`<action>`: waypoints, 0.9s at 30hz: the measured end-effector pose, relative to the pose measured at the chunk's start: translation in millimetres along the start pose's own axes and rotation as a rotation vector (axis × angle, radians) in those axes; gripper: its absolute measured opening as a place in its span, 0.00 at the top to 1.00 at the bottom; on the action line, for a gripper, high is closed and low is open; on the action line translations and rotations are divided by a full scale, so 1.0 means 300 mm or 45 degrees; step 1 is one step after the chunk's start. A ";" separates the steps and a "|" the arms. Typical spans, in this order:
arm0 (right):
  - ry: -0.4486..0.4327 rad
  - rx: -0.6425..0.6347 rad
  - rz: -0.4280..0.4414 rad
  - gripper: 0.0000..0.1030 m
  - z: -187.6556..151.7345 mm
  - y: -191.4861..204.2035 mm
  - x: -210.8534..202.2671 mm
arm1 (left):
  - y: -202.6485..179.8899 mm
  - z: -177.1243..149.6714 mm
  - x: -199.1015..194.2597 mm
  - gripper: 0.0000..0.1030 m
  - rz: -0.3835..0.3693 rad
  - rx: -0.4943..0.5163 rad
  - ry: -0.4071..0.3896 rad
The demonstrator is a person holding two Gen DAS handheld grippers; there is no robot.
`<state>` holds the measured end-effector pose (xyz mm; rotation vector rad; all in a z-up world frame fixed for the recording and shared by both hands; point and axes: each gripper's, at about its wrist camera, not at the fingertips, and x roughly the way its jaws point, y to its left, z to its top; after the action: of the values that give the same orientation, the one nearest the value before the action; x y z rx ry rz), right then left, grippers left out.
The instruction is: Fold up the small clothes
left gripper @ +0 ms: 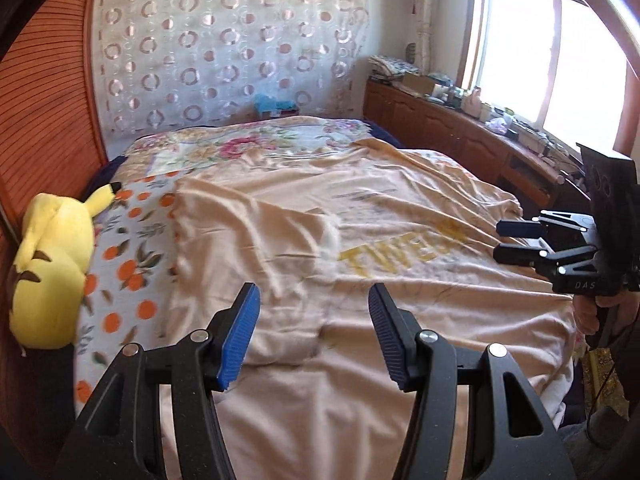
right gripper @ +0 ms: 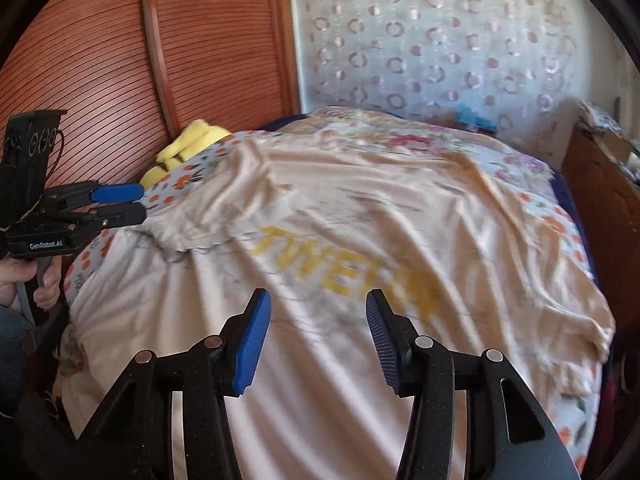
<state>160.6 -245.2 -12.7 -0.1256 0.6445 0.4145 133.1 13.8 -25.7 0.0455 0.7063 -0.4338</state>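
R tool (right gripper: 316, 340) jaws apart, nothing between the blue pads, hovering over peach shirt (right gripper: 360, 240). Shirt spread on bed (right gripper: 560, 216), wrinkled, yellow lettering reads upside down, blurry. L tool (right gripper: 128, 202) at left edge, held by hand (right gripper: 24, 280), tips just beside shirt's left corner; gap looks narrow from this angle. Yellow plush (right gripper: 188, 148) behind it, against wood panel (right gripper: 100, 60). Patterned curtain (right gripper: 440, 40) at back.

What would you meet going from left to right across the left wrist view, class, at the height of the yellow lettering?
Yellow plush toy → orange-patterned bedsheet → peach T-shirt with yellow lettering → black right gripper.
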 end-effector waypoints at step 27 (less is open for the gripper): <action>0.073 0.433 -0.351 0.50 -0.181 -0.428 -0.177 | -0.355 0.018 0.338 0.44 -0.067 0.156 0.241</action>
<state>145.1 -393.1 -25.6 0.0979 0.7341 0.0327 162.3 -121.8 -75.1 0.1855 0.8676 -0.5275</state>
